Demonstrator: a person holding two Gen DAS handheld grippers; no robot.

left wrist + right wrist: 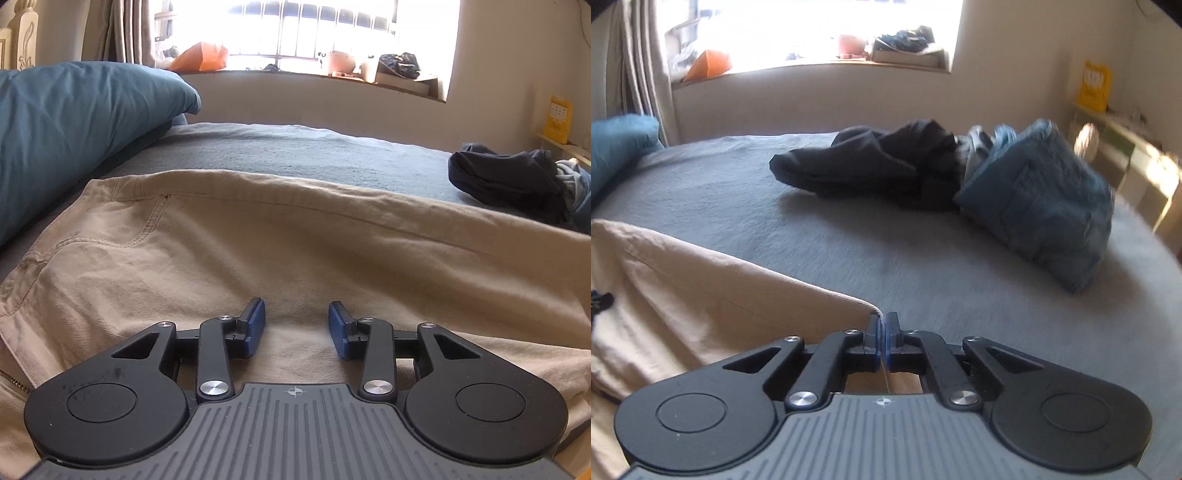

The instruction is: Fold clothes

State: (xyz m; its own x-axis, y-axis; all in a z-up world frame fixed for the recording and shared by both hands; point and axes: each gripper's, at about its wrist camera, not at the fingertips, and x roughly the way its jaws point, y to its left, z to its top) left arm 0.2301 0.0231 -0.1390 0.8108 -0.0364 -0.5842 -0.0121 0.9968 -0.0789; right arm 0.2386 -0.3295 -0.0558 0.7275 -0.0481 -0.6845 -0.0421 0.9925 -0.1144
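Note:
Beige trousers (258,240) lie spread across the grey bed, waistband and pocket seams toward the left. My left gripper (296,314) hovers low over the middle of them. Its blue pads (256,325) stand apart, with only flat cloth below the gap. In the right wrist view, the trousers (701,295) end in a corner right at my right gripper (885,321). That gripper's blue pads are pressed together, and a thin edge of the beige cloth runs between them.
A teal pillow (74,125) lies at the left of the bed. A dark garment (868,166) and folded blue jeans (1041,199) sit on the grey bedcover (812,236) at the far right. Behind them are a wall and a cluttered window sill (314,79).

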